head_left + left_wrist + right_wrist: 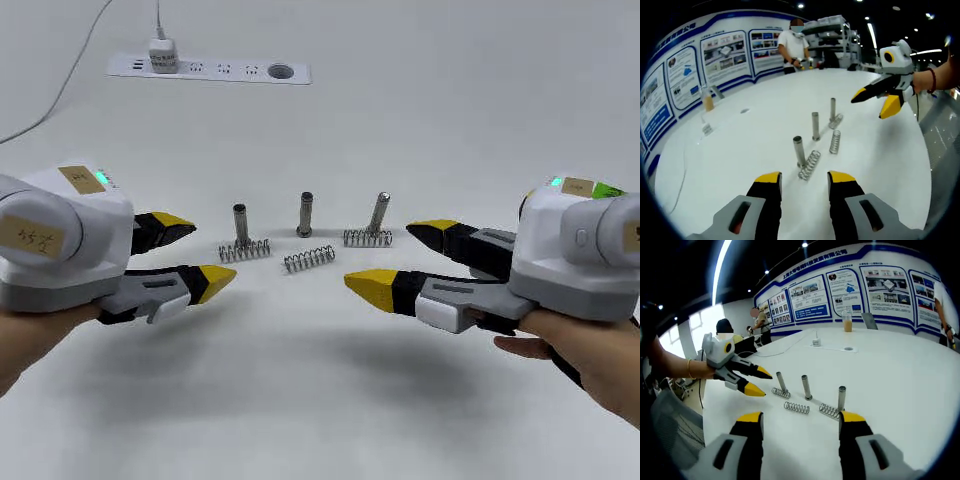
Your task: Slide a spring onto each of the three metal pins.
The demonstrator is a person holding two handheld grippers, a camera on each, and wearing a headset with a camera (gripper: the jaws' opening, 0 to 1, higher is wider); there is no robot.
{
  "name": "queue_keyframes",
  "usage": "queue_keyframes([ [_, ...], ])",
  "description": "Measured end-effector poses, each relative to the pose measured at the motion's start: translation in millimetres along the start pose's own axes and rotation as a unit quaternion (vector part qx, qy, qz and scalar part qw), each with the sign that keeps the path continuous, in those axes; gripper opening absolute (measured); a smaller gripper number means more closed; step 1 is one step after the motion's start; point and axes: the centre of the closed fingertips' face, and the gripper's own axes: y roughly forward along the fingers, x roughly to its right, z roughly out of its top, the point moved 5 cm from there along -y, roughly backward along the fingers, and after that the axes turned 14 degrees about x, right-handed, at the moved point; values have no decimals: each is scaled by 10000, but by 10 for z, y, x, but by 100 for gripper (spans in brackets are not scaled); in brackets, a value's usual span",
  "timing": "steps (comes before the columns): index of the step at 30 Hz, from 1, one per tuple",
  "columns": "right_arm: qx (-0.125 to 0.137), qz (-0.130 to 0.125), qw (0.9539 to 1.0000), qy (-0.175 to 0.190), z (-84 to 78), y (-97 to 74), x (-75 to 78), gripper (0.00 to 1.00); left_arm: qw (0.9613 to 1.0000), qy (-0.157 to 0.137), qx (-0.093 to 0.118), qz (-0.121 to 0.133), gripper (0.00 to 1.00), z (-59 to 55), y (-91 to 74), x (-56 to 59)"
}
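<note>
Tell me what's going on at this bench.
A person holds the left gripper and right gripper, both open and empty, either side of three standing pins: left pin, middle pin, right pin. A spring lies on the white table by each: left spring, middle spring, right spring. None is on a pin yet.

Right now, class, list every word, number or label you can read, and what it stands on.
None reads clearly.
Handwritten sticker on the left gripper: too blurred.
Small tan sticker on the right gripper: too small.
Chinese heading on the wall boards: too blurred.
</note>
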Motion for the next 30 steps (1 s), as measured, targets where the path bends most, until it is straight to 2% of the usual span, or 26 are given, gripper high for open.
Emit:
queue_keyframes([
  [3, -1, -12, 10000, 65, -35, 8, -19, 62, 9999, -126, -25, -100, 35, -41, 56, -15],
  [12, -112, -1, 9999, 81, -101, -1, -24, 62, 9995, 12, -140, -296, 29, -83, 174, -30],
  [15, -139, -45, 9999, 90, -109, -6, -12, 62, 9992, -30, -191, -342, 26, -100, 204, -44],
  [25, -163, -149, 9998, 30, -96, -20, 18, 60, 9984, -5, -266, -499, 16, -124, 194, -47],
  [30, -184, -182, 9997, 12, -90, -25, 28, 60, 9980, 19, -275, -574, 17, -145, 185, -33],
])
